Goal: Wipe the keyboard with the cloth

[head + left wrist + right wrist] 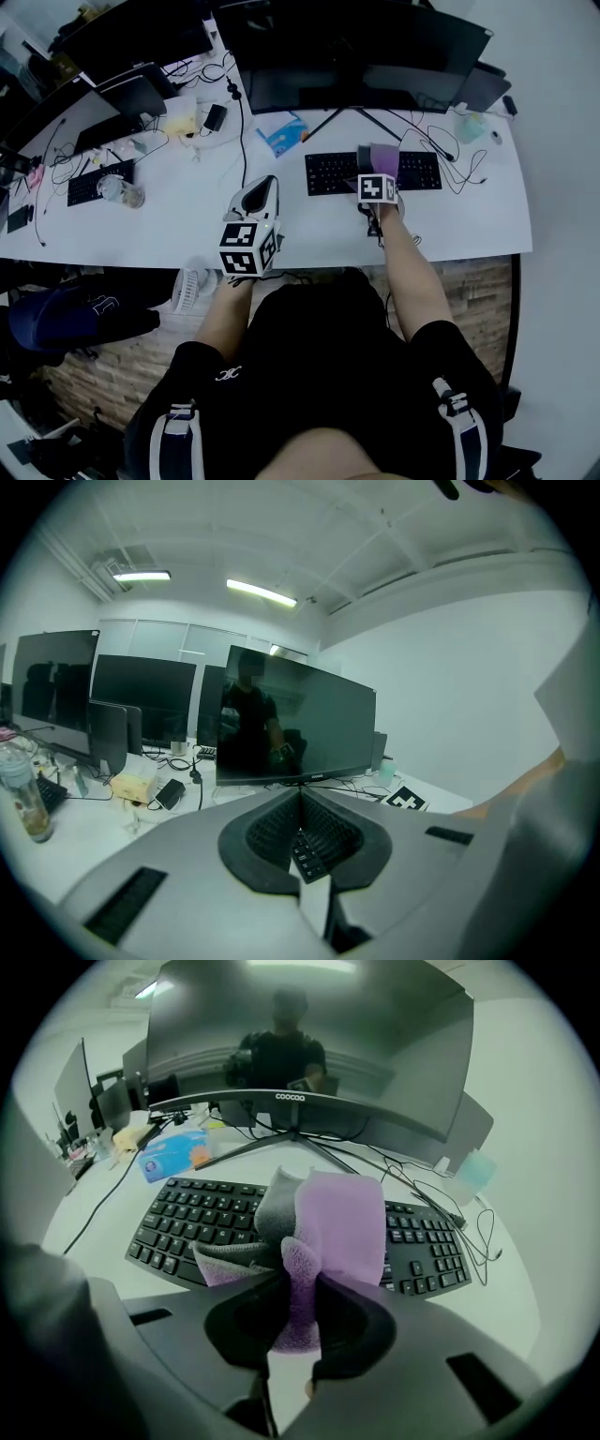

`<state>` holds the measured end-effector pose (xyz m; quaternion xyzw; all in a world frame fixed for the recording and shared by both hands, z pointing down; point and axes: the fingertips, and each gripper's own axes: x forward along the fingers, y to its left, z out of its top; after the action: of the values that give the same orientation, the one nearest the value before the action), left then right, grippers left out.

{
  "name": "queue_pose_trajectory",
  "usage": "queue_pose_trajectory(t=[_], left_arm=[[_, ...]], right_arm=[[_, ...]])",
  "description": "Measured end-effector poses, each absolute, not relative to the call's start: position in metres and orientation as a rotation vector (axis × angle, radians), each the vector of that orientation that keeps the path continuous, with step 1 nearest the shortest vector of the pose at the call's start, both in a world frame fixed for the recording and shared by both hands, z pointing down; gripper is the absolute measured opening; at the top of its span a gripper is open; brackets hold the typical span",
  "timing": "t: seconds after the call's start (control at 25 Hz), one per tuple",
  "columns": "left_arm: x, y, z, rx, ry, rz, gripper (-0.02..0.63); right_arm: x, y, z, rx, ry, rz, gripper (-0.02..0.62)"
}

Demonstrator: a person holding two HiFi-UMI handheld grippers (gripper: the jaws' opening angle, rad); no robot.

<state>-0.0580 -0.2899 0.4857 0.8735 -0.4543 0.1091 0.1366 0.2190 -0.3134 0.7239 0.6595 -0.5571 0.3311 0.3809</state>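
Cloth, purple and grey, is bunched and clamped in the closed jaws of the right gripper, hanging over the right-middle keys of the keyboard; I cannot tell whether it touches them. The wipe itself seems just at hand: next the cloth must be pressed lightly down and drawn along the rows. The keyboard lies on the white desk before the monitor, its long axis running left to right along the desk's front edge, number pad at the right. The left gripper, jaws together on nothing, hangs well apart.

Only legible text: "coocaa", bottom bezel centre of monitor. Key legends on keyboard too small to read.
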Motion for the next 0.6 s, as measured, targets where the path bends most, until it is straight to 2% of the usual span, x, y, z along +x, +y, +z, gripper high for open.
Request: queue_pose_trajectory(t=[0.6], left_arm=[[-0.105,-0.278,0.483,2.503,-1.39,0.312,0.012]], right_arm=[[0.138,-0.323,0.723,1.619,-1.533,0.801,0.084]])
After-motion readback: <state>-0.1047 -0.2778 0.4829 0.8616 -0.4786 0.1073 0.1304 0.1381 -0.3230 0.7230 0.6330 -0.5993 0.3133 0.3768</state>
